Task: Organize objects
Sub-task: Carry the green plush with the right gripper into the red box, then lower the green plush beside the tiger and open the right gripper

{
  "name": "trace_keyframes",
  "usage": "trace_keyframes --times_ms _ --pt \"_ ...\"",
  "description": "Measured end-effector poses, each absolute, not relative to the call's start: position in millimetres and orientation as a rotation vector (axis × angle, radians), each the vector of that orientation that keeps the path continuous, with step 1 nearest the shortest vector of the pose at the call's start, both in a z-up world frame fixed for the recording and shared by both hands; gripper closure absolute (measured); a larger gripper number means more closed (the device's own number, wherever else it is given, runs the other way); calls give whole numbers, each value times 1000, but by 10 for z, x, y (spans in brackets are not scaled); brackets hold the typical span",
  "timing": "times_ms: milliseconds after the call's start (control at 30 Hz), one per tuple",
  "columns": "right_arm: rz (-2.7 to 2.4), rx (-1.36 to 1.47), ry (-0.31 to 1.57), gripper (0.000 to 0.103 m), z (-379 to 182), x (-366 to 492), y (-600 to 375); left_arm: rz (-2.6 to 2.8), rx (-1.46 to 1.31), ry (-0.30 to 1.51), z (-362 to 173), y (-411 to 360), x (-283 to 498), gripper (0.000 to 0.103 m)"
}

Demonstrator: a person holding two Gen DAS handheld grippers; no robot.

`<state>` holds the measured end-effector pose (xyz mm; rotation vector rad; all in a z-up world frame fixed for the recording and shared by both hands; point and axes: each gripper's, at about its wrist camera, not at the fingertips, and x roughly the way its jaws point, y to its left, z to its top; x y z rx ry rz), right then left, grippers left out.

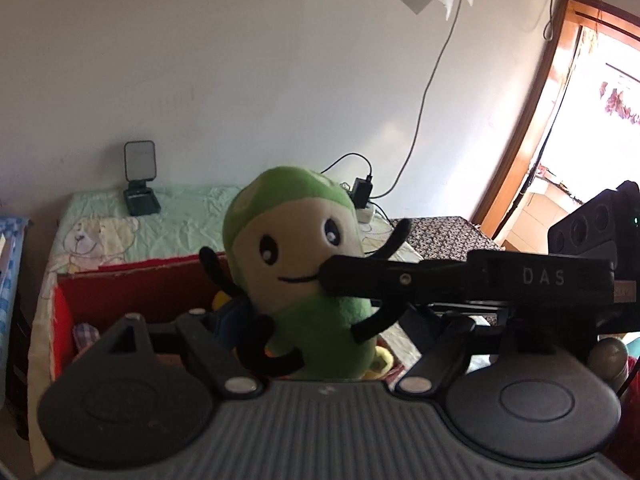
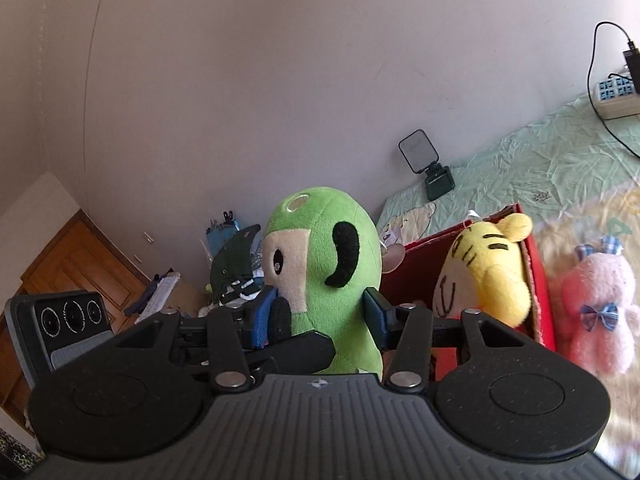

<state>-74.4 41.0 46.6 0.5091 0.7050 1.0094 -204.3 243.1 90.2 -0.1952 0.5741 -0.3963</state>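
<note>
The right gripper is gripping the green bean-shaped plush toy with a cream face, blue fingers pressing its sides, holding it up beside the red cardboard box. The left gripper's fingers are hidden behind the toy, so I cannot tell their state. A yellow striped tiger plush is already sitting in the box, while a pink plush with a blue bow is lying outside on the bed, probably still to go in

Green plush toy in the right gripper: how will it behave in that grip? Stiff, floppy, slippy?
The green plush toy probably squashes: the right gripper clamps its fuzzy body, so the hold looks secure. Its thin black limbs will likely flop. Held upright above the red box, it seems light.
</note>
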Motion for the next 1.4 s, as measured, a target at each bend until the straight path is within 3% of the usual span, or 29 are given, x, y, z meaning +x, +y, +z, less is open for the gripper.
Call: trace_keyframes --times_ms 533,1067,1400 --pt "873 342 848 56 31 -509 819 -387 -247 786 133 2615 -1509 23" --pt "796 408 974 59 -199 -391 1019 -331 -216 873 30 2732 -1402 18" --pt "814 433 941 52 -55 -477 788 -317 -166 899 90 2640 -1355 15"
